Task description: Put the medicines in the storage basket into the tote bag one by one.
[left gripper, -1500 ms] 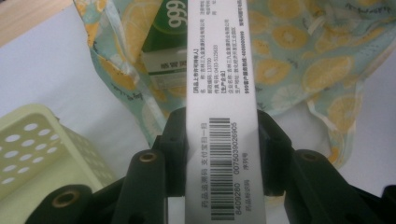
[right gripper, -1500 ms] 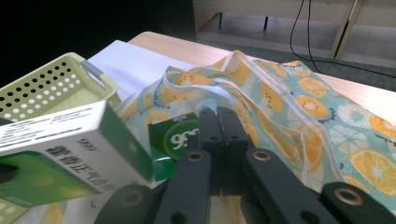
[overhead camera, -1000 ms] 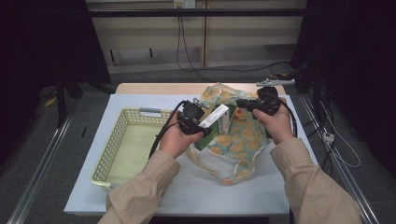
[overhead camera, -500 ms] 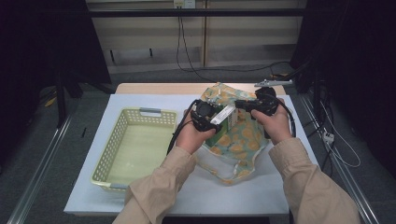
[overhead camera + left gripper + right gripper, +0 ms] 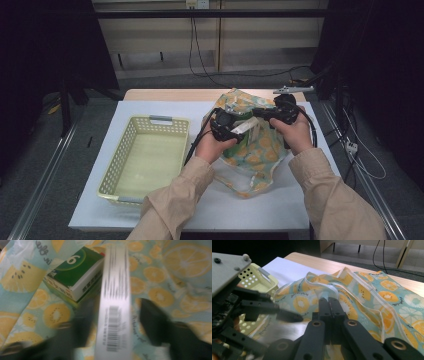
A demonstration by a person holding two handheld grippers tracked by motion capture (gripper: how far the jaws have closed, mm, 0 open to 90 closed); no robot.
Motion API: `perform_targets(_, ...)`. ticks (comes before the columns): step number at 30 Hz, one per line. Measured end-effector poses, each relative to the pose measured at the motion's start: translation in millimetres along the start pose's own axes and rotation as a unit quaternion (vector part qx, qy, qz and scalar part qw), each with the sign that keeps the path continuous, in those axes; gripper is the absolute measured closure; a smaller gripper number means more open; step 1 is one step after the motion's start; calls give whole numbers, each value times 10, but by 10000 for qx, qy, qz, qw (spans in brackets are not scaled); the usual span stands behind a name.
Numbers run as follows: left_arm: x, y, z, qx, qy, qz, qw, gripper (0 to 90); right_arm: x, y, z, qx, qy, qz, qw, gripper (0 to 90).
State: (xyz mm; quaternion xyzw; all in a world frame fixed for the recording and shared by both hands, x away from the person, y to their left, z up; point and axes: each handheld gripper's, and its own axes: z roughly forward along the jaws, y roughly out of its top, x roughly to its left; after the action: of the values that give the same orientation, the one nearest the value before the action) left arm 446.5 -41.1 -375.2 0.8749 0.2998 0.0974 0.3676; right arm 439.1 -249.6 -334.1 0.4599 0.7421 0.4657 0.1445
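On the worktop (image 5: 165,210), the fruit-print bag (image 5: 260,150) lies at 3 o'clock of the yellow basket (image 5: 145,155). The left gripper (image 5: 115,322) has just been opening its fingers, now released either side of a silver box (image 5: 115,302) standing between them above the bag, a green carton (image 5: 75,272) at its 10 o'clock. The right gripper (image 5: 328,305) has its fingers clenched on the bag's rim.

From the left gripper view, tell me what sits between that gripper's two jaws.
A long white box with a barcode stands between the left gripper jaws, which have just been opening. Gaps show on both sides, over the fruit-print bag.
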Motion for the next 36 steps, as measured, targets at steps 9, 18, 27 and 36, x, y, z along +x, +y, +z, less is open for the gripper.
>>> perform_targets(9, -4, -111, -240, 358, 5, 68, 9993, 354, -2, -8, -3, 7, -25, 12, 10000, 900)
perform_targets(18, -39, -156, -248, 666, -57, 167, 9976, 624, 7, -5, 2, -12, -4, 35, 10000, 900)
perform_targets(27, -21, -10, 84, -45, -193, -177, 9996, 630, -21, -4, -16, -28, 18, 61, 10000, 900)
perform_targets(36, 30, -7, 111, -330, 77, -575, 9978, 282, -23, -2, -31, 1, 18, 29, 10000, 900)
